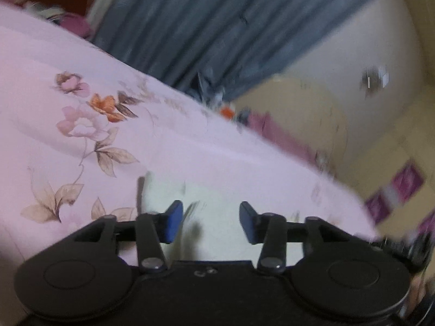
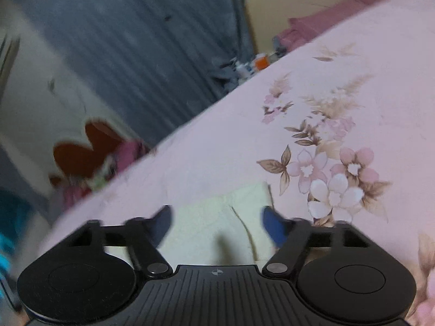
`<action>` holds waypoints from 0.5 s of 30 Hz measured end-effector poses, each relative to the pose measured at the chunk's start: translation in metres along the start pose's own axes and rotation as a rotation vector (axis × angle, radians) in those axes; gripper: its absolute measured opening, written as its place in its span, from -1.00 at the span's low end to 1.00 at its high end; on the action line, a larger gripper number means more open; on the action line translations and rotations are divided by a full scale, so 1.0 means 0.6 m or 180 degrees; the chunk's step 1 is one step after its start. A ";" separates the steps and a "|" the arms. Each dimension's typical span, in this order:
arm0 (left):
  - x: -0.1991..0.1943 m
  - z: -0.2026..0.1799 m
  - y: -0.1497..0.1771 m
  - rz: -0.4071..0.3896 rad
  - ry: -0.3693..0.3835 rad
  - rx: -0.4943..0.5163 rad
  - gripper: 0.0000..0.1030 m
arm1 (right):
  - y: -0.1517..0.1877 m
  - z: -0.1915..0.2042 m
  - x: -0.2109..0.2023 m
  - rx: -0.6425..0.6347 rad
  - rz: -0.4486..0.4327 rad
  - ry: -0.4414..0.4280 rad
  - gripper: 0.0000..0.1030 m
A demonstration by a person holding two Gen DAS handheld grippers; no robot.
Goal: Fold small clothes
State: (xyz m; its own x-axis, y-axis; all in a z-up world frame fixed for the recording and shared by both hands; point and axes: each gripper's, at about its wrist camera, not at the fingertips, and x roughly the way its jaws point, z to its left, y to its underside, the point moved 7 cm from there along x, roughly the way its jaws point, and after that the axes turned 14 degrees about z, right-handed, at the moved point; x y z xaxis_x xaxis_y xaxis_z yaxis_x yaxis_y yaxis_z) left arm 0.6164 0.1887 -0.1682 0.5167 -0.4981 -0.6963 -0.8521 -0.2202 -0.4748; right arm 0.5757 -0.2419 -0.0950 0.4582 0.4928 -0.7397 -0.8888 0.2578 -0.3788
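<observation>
A small cream-white garment (image 1: 214, 214) lies on a pink floral bedsheet (image 1: 81, 108). My left gripper (image 1: 210, 221) is open, its blue fingertips (image 1: 174, 220) spread just above the garment with nothing between them. In the right wrist view the same cream garment (image 2: 217, 217) lies flat on the sheet (image 2: 339, 95), with a seam line running across it. My right gripper (image 2: 220, 225) is open above it and holds nothing. Both views are blurred by motion.
The bed edge runs diagonally across both views. Beyond it hangs a grey-blue curtain (image 1: 204, 27), with a cream wall (image 1: 353, 54) and small clutter, including an orange item (image 2: 261, 62), on the floor. Pink and red items (image 2: 89, 149) lie off the bed's left side.
</observation>
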 end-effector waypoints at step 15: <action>0.023 -0.044 0.008 0.0012 -0.0466 0.0770 -0.95 | 0.021 0.044 0.085 -0.0945 0.0171 0.0828 -0.94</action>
State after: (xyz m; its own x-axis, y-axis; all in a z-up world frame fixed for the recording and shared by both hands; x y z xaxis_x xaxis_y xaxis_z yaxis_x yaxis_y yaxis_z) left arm 0.6174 0.1587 -0.1660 0.5350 -0.3684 -0.7603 -0.8186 -0.0032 -0.5744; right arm 0.5877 -0.1914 -0.1228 0.4285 0.2624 -0.8646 -0.8915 -0.0327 -0.4518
